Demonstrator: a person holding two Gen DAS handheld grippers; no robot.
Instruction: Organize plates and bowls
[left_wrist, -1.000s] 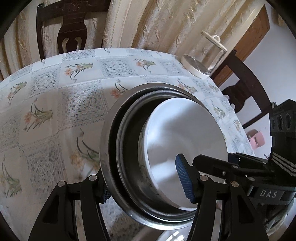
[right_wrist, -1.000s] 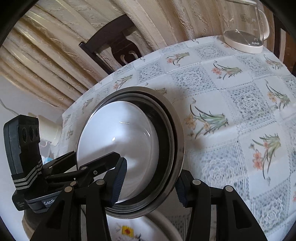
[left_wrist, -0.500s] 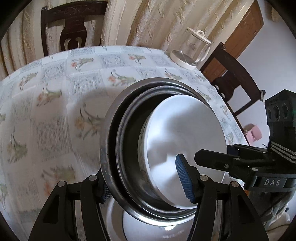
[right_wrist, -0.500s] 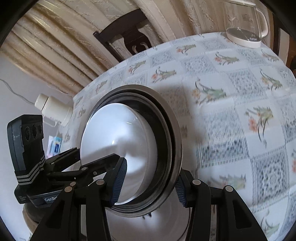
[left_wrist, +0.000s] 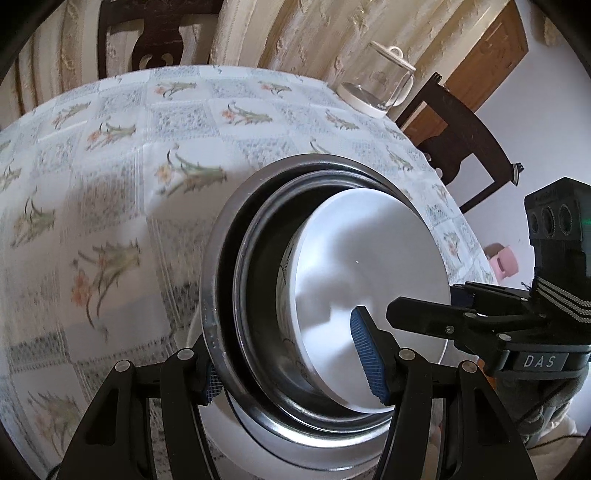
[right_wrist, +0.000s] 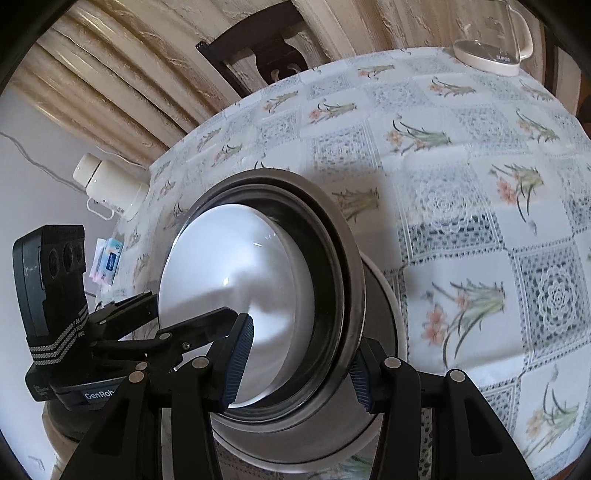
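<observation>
Where both tongs grip its rim, left tongs (left_wrist: 291, 363) and right tongs (right_wrist: 301, 360): steel bowl (left_wrist: 221, 295) holding white bowl (left_wrist: 373, 295), above desk (left_wrist: 110, 166).

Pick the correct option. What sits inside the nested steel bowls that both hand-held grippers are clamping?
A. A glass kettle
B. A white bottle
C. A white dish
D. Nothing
C: a white dish fills the inside of the steel bowls, whose rim the left hand-held gripper and right hand-held gripper pinch.

Silver-grey steel bowls (left_wrist: 221, 295), a white bowl (left_wrist: 373, 280) inside; blue finger pads (left_wrist: 364, 350); pale tablecloth (right_wrist: 480, 184) checked with orange flowers.
</observation>
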